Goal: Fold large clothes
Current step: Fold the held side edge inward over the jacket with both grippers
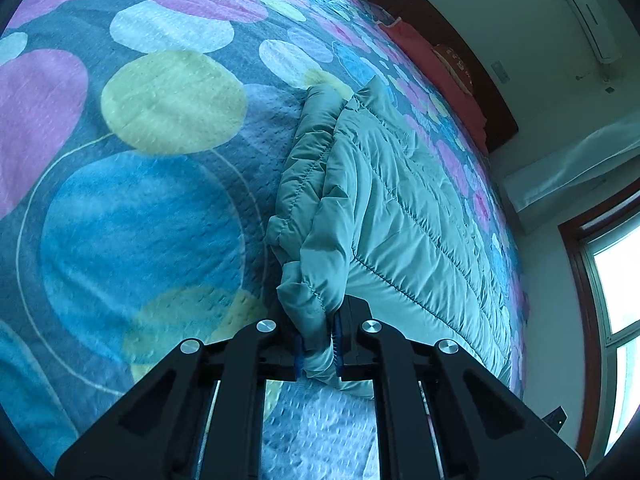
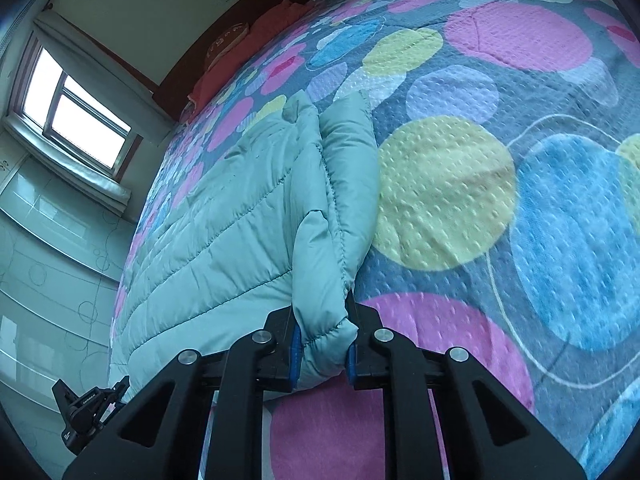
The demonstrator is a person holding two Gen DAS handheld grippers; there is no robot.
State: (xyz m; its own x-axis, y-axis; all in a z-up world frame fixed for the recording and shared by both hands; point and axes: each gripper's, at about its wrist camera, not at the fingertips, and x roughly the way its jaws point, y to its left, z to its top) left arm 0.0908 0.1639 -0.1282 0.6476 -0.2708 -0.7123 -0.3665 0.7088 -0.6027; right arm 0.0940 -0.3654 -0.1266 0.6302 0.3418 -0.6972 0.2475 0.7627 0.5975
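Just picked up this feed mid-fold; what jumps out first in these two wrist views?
A puffy, quilted mint-green jacket lies on a bedspread of big pink, yellow and blue circles. The left gripper and right gripper each have their jaws shut on a bunched jacket edge. A bright window shows beyond the bed.

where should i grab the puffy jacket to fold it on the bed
Grip the jacket at its near edge corners, coming in low from the bed's near side. The quilted fabric bunches there into a thick roll, which the left gripper and right gripper already pinch.
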